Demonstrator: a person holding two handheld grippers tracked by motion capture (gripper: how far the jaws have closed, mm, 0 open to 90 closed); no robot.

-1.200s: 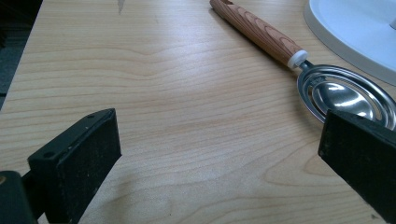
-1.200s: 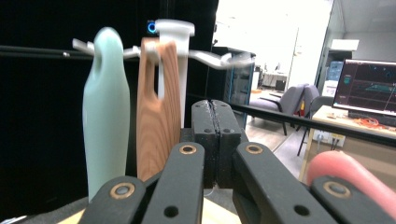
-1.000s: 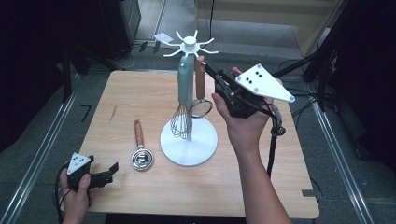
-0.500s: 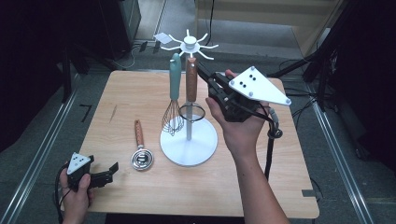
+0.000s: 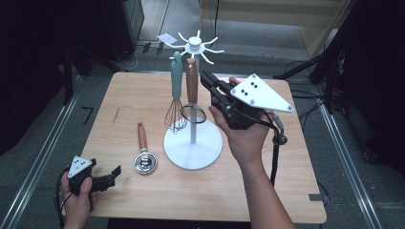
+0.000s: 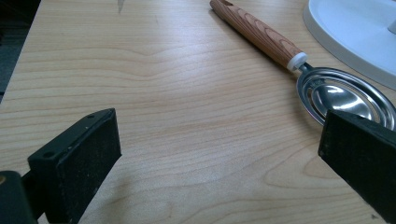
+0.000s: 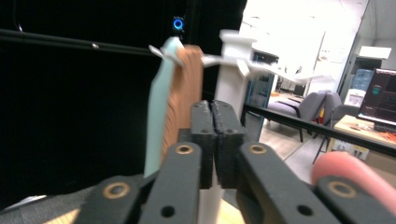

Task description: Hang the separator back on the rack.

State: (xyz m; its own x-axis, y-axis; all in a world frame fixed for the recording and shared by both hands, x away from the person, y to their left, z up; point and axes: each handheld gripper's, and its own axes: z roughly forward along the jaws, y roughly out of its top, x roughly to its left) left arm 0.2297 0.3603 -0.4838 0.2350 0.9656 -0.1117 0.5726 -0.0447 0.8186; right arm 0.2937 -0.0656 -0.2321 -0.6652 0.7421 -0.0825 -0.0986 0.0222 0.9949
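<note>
Right tongs have drawn back from the rack, pads together and empty, leaving the strainer hung beside the whisk.
Left tongs gape wide and empty on the counter by the loose strainer: light, stiff, slick steel bowl, best gripped mid-handle on the wood. In the right gripper view the hooks are blurred, so the hang can't be checked.

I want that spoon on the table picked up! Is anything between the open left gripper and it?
No. Bare table lies between the left gripper and the spoon. Its bowl sits just beyond one jaw.
</note>
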